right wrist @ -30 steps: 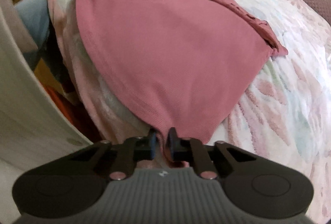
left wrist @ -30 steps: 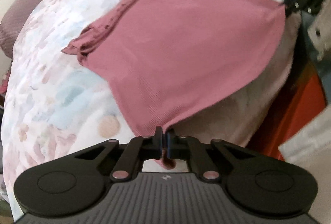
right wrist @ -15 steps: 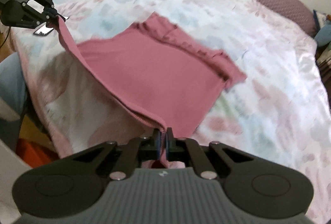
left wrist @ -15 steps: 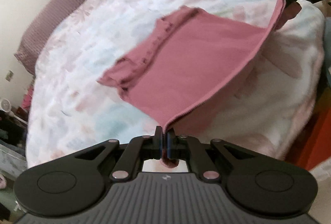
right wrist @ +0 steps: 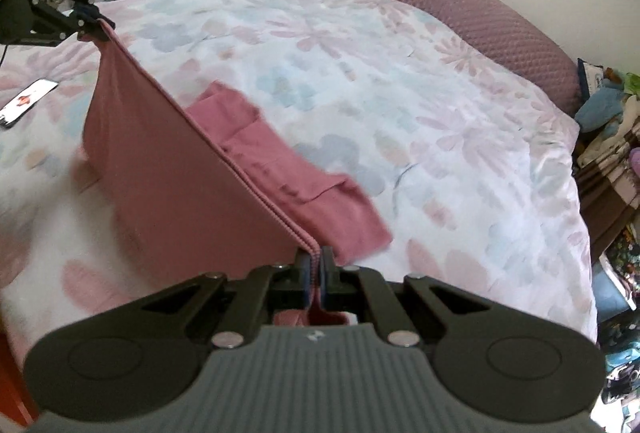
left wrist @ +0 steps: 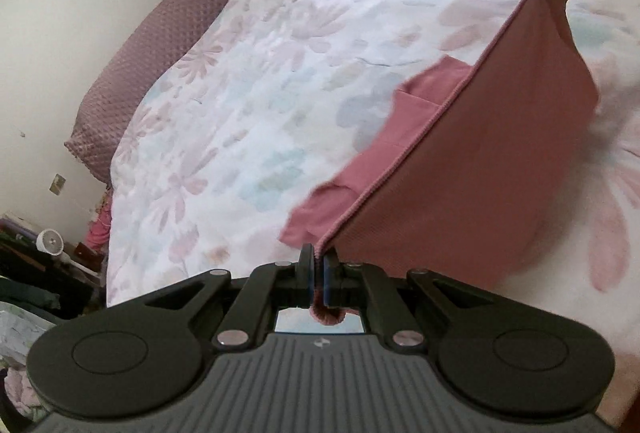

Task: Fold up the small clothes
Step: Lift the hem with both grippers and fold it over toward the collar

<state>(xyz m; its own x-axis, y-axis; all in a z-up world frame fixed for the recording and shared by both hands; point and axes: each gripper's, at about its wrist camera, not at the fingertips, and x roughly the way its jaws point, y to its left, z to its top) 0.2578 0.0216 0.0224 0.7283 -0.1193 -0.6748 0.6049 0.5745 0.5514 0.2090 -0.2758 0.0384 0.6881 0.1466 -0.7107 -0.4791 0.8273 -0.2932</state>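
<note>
Both pairs of jaws are clenched on the same pink garment point(left wrist: 460, 169): the left gripper point(left wrist: 318, 273) pinches one corner of its ribbed hem and the right gripper point(right wrist: 316, 273) pinches the other, so the hem runs taut in a straight line between them, raised off the bed. From the left wrist view, far left, a cream wall meets a mauve quilted pillow point(left wrist: 148, 73) lying along the edge of the bed, with a small white fan point(left wrist: 50, 243) down on the floor beside it. Next comes the wide floral duvet point(left wrist: 240, 93), white with pale pink and blue blossoms. Right of middle the garment hangs from the lifted hem like a sheet, its lower part sagging to the duvet, and a farther flap of it, with a seam across it, lies flat on the duvet beyond the hem. At the upper right corner the right gripper appears in black, gripping its corner. From the right wrist view, a phone point(right wrist: 26, 101) rests on the duvet at the far left, just beyond the hanging cloth, and the left gripper holds the hem above it. Cluttered clothing and soft toys crowd the room's edges, too blurred to name.
</note>
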